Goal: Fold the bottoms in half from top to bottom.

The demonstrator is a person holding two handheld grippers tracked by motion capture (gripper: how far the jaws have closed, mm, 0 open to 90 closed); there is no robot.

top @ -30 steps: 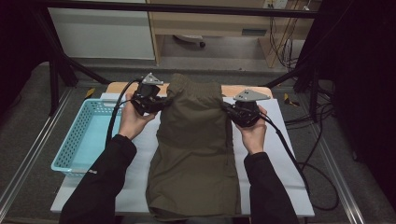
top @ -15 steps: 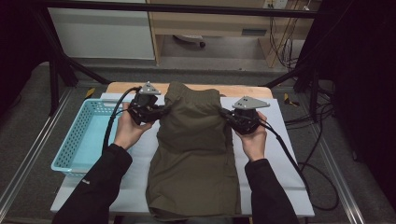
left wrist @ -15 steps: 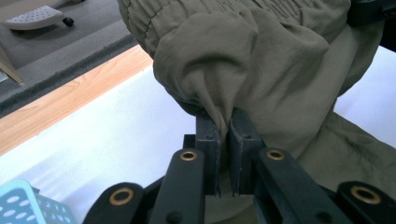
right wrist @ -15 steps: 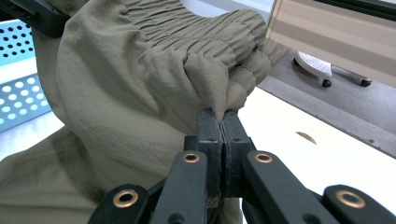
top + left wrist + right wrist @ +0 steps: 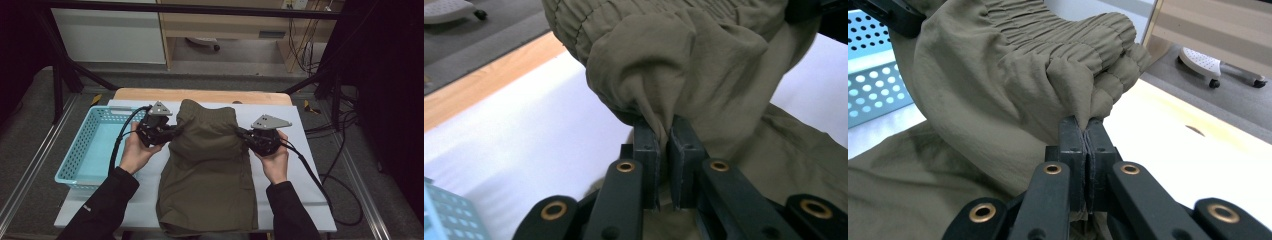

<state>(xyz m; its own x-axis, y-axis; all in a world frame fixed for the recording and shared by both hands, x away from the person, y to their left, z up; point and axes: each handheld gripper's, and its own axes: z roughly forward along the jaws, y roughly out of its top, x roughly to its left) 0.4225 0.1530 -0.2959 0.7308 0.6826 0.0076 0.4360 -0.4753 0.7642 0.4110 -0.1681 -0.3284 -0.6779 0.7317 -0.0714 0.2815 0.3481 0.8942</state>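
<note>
High view: olive shorts (image 5: 207, 175) lie lengthwise on the white-covered desk (image 5: 300, 190), waistband end raised at the far side. The left gripper (image 5: 172, 132) grips the left edge of the garment; the right gripper (image 5: 243, 135) grips the right edge. A blue basket (image 5: 82, 155) stands on the desk left of the shorts.

Left gripper view: the fingers (image 5: 646, 150) are clenched on a gathered fold of the shorts (image 5: 684, 60).

Right gripper view: the fingers (image 5: 1070, 145) are clamped on fabric just below the elastic waistband (image 5: 1068, 45).
</note>
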